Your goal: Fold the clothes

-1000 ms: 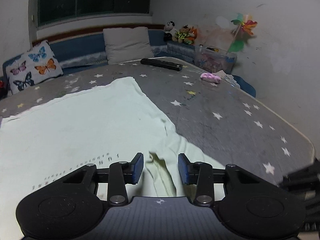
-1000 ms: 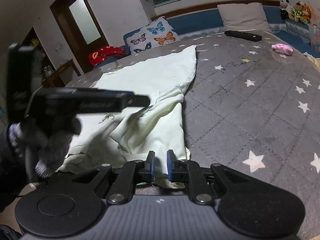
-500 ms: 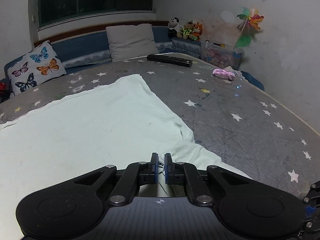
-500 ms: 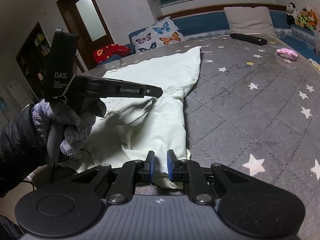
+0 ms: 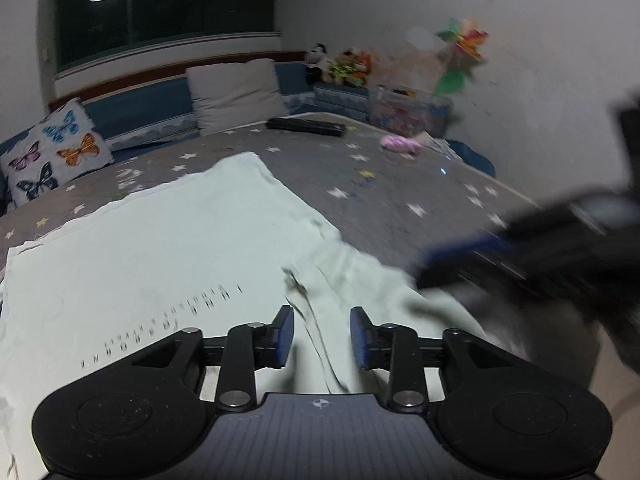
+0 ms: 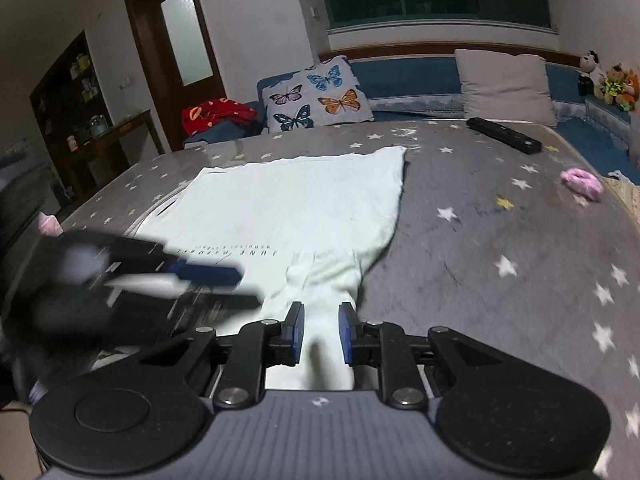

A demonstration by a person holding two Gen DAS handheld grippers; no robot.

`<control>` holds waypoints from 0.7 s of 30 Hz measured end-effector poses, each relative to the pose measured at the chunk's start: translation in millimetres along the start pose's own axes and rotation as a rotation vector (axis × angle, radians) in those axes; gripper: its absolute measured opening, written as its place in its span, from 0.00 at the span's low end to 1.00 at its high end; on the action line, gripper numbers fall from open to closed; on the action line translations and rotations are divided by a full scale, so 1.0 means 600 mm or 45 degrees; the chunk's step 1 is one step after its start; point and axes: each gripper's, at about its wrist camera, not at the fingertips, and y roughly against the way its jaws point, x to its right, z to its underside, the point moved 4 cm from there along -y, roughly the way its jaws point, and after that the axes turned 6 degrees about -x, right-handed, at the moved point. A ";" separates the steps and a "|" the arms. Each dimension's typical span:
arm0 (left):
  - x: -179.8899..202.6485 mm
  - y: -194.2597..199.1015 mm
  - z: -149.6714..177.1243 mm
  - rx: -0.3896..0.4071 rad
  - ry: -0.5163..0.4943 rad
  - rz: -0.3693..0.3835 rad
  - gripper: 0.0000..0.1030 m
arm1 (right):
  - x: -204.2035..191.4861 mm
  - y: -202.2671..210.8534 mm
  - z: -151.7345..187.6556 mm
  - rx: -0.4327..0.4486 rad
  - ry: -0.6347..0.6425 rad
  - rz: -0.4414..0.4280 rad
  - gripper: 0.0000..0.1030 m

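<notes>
A pale green-white T-shirt (image 5: 152, 256) with a line of small dark print lies spread on the grey star-patterned mat (image 5: 400, 200); it also shows in the right wrist view (image 6: 304, 208). My left gripper (image 5: 321, 336) is open, its jaws either side of a bunched fold of the sleeve. My right gripper (image 6: 321, 334) is open a little, with the sleeve end lying between its jaws. In the left wrist view the right gripper is a blur at the right (image 5: 540, 248). In the right wrist view the left gripper is a blur at the left (image 6: 160, 280).
A black remote (image 6: 504, 141) and a pink object (image 6: 582, 185) lie on the mat at the far right. A butterfly cushion (image 6: 316, 98), a grey pillow (image 6: 504, 80) and stuffed toys (image 6: 608, 80) line the back bench. A dark door and shelf stand on the left.
Both grippers have opened since half a second ago and let the sleeve cloth go. The shirt now lies flatter with the sleeve drawn toward me. Both grippers are moving fast and blurred.
</notes>
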 end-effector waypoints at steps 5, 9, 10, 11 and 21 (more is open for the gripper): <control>0.006 0.003 0.021 -0.021 -0.021 0.013 0.34 | 0.025 -0.017 -0.019 -0.008 -0.070 0.008 0.17; 0.007 0.004 0.027 -0.028 -0.020 0.050 0.38 | 0.033 0.011 0.004 -0.024 -0.066 0.055 0.28; 0.009 0.003 0.028 -0.030 -0.024 0.064 0.38 | 0.034 0.019 0.014 -0.034 -0.061 0.070 0.34; 0.012 0.002 0.029 -0.035 -0.031 0.074 0.38 | 0.033 0.026 0.026 -0.045 -0.054 0.079 0.35; 0.017 -0.004 0.022 -0.048 -0.003 0.100 0.07 | 0.010 0.071 0.092 -0.074 -0.057 0.051 0.49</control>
